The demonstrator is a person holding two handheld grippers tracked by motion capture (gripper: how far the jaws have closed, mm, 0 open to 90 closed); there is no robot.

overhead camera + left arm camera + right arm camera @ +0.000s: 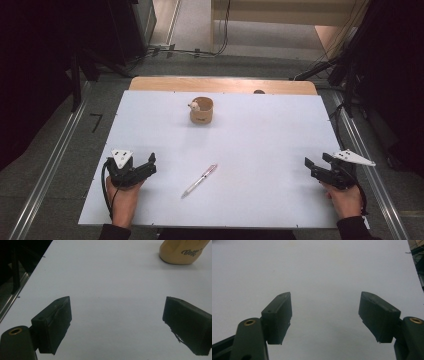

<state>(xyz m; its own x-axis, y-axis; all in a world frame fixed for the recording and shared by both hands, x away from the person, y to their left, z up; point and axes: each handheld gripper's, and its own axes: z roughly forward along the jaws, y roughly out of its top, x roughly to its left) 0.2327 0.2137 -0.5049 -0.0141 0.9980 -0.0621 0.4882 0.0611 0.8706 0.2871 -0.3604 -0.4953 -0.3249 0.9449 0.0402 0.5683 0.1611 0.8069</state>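
Dark script lettering on tan cup [183, 251], at 1 o'clock in left gripper view, read roughly "Beff"; last letters were cut off. Nothing else was legible.

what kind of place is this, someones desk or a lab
Most likely a lab or recording setup, not a home desk: a bare white tabletop on a wooden table, black stands and trailing cables on the grey floor, and dark equipment around it.
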